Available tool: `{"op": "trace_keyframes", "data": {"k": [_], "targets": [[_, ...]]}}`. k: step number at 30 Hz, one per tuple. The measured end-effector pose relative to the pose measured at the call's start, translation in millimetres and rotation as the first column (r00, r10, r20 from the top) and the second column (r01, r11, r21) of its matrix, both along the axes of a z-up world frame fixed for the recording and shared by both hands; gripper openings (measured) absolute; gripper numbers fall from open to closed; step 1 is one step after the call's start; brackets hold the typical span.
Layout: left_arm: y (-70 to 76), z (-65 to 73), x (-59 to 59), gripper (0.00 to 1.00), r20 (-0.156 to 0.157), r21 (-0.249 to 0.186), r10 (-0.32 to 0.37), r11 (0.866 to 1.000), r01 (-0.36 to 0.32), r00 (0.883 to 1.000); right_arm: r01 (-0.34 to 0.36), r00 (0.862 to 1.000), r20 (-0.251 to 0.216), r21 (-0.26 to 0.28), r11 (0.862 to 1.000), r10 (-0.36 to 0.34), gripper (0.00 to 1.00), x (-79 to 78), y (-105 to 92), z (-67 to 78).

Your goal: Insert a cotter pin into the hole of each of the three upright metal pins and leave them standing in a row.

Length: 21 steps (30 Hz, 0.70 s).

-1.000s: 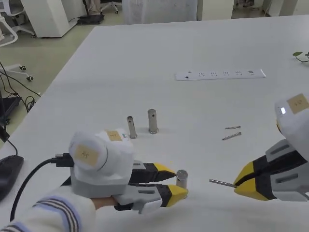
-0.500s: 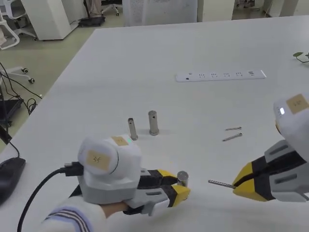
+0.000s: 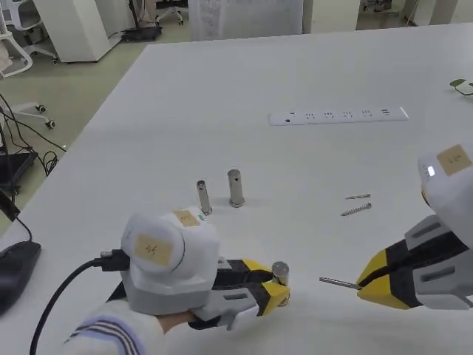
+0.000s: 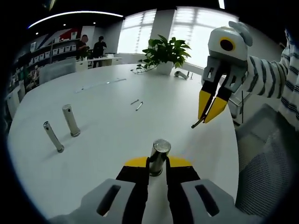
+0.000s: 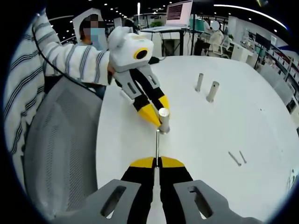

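Note:
My left gripper (image 3: 277, 285) (image 4: 158, 164) is shut on an upright metal pin (image 3: 279, 272) (image 4: 159, 155) (image 5: 163, 119) near the table's front edge. My right gripper (image 3: 367, 284) (image 5: 157, 162) is shut on a cotter pin (image 3: 337, 281) (image 5: 157, 145) (image 4: 197, 123), whose tip points at the held metal pin with a small gap between them. Two more upright metal pins stand behind: a thin one (image 3: 202, 196) (image 4: 53, 136) and a thicker one (image 3: 236, 186) (image 4: 71, 120). Two loose cotter pins (image 3: 355, 203) (image 4: 137, 104) (image 5: 237, 157) lie on the table to the right.
A white power strip (image 3: 337, 115) lies across the far middle of the white table (image 3: 222, 96). A plant (image 4: 164, 53) stands at the table's far end. A black cable (image 3: 52, 296) trails from the left gripper. Office chairs and furniture stand beyond the table's left edge.
The left gripper rolled and shifted slightly right with its metal pin. The right gripper with the cotter pin has barely moved.

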<state>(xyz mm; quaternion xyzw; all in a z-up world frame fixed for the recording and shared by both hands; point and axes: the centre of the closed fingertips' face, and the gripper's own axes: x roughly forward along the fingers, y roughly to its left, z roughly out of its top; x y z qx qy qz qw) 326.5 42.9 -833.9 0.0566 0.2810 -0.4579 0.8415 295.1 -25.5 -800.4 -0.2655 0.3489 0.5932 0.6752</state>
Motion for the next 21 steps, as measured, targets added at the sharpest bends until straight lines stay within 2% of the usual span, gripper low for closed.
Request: {"op": "trace_keyframes", "data": {"k": [3,8,9,15,21], "targets": [[-0.2,0.0,-0.2,0.12,-0.001,0.003,-0.015,1.000,0.015,1.000,-0.003,1.000,0.000,-0.003,1.000,0.003,0.03,1.2,-1.2,-1.2],[-0.9,0.2,-0.1,0.11,0.032,0.024,-0.070,0.997,0.070,0.997,-0.009,1.000,-0.001,-0.008,1.000,0.009,0.03,2.1,-1.8,-2.7],[-0.9,-0.1,-0.5,0.11,0.031,0.026,-0.076,0.997,0.075,0.997,-0.011,1.000,-0.001,-0.010,1.000,0.011,0.03,2.2,-1.9,-3.2],[-2.8,-0.3,-2.4,0.11,0.059,0.046,-0.149,0.988,0.147,0.987,-0.020,1.000,-0.001,-0.017,1.000,0.020,0.03,3.5,-1.0,-5.0],[-5.3,-0.6,-6.6,0.10,0.091,0.075,-0.236,0.970,0.230,0.967,-0.038,0.999,0.001,-0.025,0.999,0.038,0.03,3.6,1.0,-7.8]]}}
